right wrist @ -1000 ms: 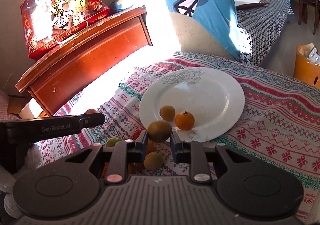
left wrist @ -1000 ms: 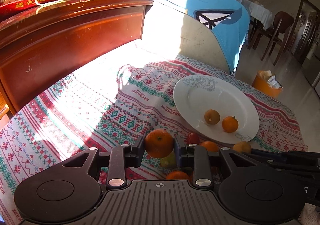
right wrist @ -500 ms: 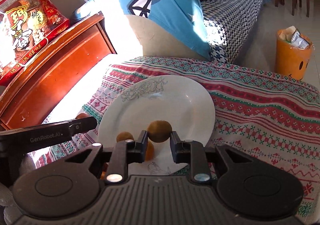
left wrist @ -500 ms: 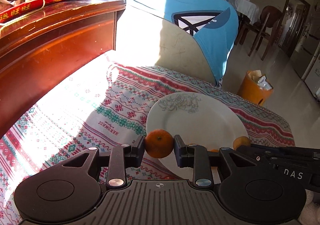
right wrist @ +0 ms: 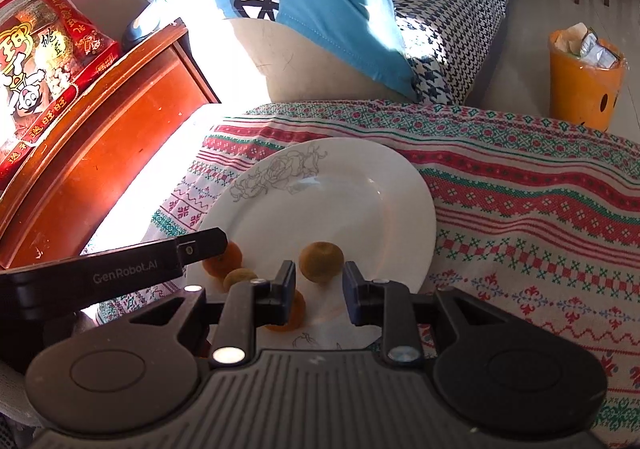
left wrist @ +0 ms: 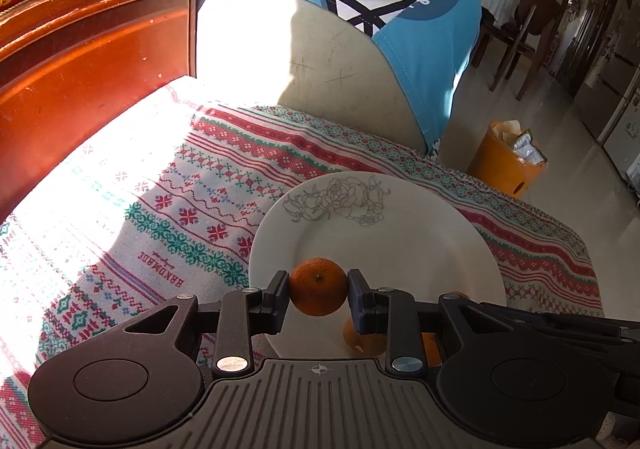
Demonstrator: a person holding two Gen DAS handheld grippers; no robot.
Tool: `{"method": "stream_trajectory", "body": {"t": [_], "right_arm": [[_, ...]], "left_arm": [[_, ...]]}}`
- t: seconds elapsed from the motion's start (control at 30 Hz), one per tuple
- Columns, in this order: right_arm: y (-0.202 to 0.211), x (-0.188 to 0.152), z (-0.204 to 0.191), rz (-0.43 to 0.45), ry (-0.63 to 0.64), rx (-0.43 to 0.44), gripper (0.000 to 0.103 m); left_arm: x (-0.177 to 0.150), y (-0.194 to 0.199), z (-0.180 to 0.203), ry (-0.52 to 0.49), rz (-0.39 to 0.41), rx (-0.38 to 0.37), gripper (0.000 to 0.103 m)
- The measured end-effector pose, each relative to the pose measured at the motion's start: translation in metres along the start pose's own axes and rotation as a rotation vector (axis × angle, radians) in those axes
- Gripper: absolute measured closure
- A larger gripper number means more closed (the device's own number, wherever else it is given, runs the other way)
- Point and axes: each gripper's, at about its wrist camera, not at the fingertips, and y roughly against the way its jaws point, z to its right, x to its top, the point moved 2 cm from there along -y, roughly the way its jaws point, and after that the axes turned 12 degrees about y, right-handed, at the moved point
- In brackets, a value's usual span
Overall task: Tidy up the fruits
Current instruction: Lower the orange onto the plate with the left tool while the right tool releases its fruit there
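left tool pinches an orange over the plate's near left edge. right tool is spread, a brownish fruit between its fingers, seemingly untouched.

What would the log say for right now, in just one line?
left gripper: shut on round orange tangerine, over white floral plate | right gripper: open, brownish-green round fruit between fingers, touching neither | two more fruits on plate

Left black two-finger tongs clamped on small round orange mandarin; right black tongs parted, brownish-green fruit just ahead, contact unclear.
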Motion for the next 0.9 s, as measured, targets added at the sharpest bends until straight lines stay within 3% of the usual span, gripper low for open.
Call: {"method": "stream_trajectory", "body": {"t": [0.17, 0.4, 0.9], "right_arm": [[0.004, 0.001, -0.002, 0.012, 0.007, 0.000, 0.076], [0.016, 0.003, -0.010, 0.039, 0.021, 0.028, 0.076], [0.044, -0.020, -0.041, 0.058, 0.120, 0.066, 0.076]], "left_arm": [[0.003, 0.005, 0.003, 0.007, 0.008, -0.015, 0.071], [0.007, 0.023, 0.005, 0.015, 0.030, -0.030, 0.057], [-0.008, 0.088, -0.016, 0.034, 0.102, 0.012, 0.049]]}}
